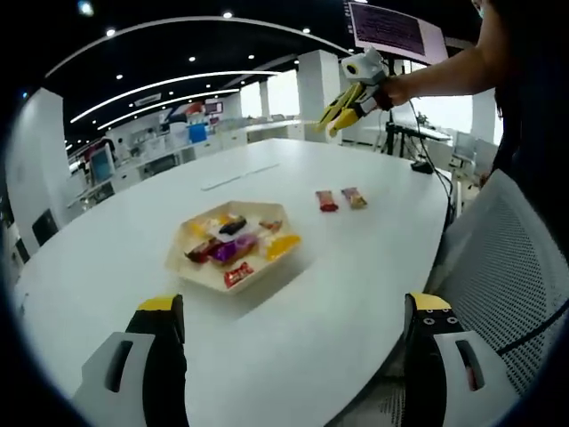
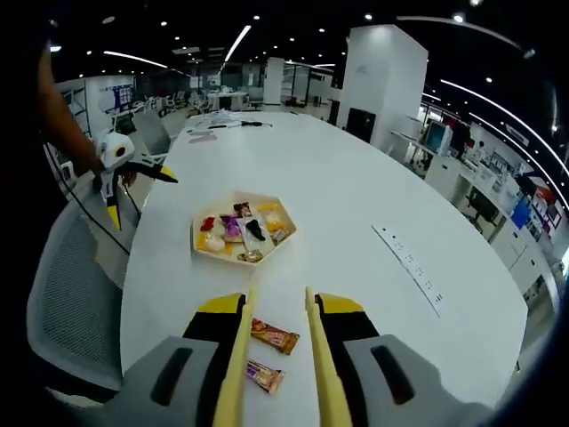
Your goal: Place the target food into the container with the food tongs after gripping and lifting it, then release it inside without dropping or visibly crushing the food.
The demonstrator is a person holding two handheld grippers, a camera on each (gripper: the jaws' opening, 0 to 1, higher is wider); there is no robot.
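Right claw (image 2: 277,374), clamped on yellow tongs (image 2: 238,356), is held just above the nearer wrapped bar (image 2: 274,337), lying crosswise between the tips; left claw (image 1: 293,351) gapes wide.

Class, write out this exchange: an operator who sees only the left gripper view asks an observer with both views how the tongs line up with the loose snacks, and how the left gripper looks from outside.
Operator: How do the tongs line up with the loose snacks?
Observer: In the right gripper view, the orange-wrapped snack lies on the table between the two yellow arms of the tongs, which stand apart.
Operator: And my left gripper from outside?
Observer: The left gripper has its jaws spread and hangs by the table's edge, above the mesh chair.
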